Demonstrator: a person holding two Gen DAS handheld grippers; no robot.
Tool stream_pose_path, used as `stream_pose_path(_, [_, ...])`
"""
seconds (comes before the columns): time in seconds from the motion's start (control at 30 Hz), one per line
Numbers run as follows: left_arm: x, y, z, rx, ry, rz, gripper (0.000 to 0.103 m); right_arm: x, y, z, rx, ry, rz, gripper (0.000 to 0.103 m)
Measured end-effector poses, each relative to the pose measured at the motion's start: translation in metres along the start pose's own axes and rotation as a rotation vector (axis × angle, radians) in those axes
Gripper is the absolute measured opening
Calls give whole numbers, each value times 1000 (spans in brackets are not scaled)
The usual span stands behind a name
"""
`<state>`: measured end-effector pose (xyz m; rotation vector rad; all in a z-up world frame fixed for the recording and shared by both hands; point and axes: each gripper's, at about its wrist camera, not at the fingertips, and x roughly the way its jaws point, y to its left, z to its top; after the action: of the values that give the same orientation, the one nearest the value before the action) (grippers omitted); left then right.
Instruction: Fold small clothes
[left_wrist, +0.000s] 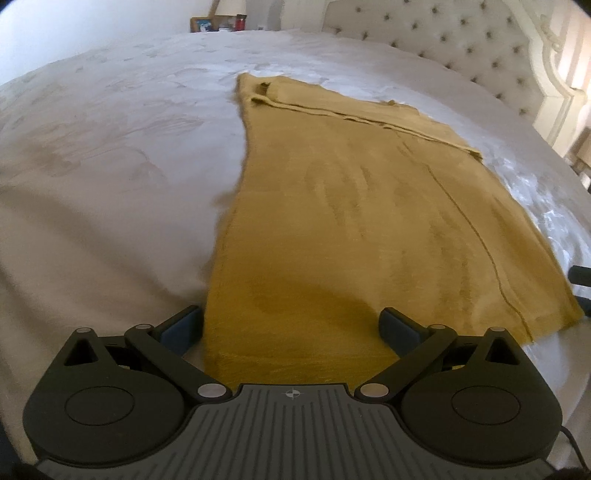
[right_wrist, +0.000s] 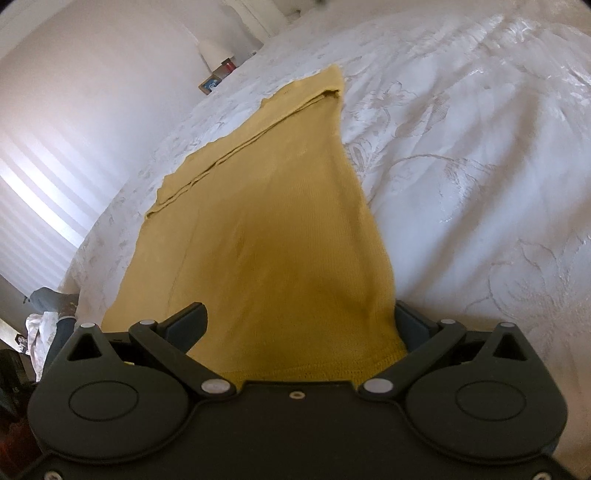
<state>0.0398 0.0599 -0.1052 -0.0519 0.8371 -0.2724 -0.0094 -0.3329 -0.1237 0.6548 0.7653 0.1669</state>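
Mustard-yellow knitted garment (left_wrist: 332, 206) spread flat on white embroidered bed cover (left_wrist: 110, 155), sides already folded in; left gripper (left_wrist: 291, 326) and right gripper (right_wrist: 301, 323) spread apart over near-hem corners, likely lining up grabs for lengthwise fold.

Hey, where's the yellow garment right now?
The yellow garment lies flat on the white bedspread, its near hem between the open fingers of both the left tool and the right tool.

garment (left_wrist: 351, 206) flat on bed (left_wrist: 110, 166), headboard (left_wrist: 461, 40) behind, near hem between gripper fingers (left_wrist: 399, 326)
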Motion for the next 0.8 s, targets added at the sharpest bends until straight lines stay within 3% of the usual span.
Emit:
stream_pose_path(0.27, [0, -1, 0, 6, -3, -9, 101, -3, 1, 1, -2, 17, 12, 103])
stream_pose_path(0.3, [0, -1, 0, 7, -3, -5, 101, -3, 1, 1, -6, 22, 18, 99])
stream_pose_path(0.37, [-1, -2, -1, 8, -13, 8, 89, -3, 4, 0, -15, 26, 12, 82])
stream_pose_path(0.43, [-3, -1, -1, 6, -21, 23, 81, -3, 3, -1, -6, 36, 18, 49])
stream_pose_path(0.5, [-5, 0, -1, 3, -30, 37, 70, 0, 0, -1, 20, 56, 34, 32])
stream_pose_path(0.57, [-8, 2, -1, 1, -39, 49, 47, 1, 0, -2, 18, 56, 34, 29])
stream_pose_path(0.67, [-12, 5, 0, -17, -54, 46, 23, -1, 5, -2, -8, 46, 47, 24])
stream_pose_path(0.8, [-19, 6, 3, -33, -82, 34, 16, -10, 9, -2, -31, -7, 66, 23])
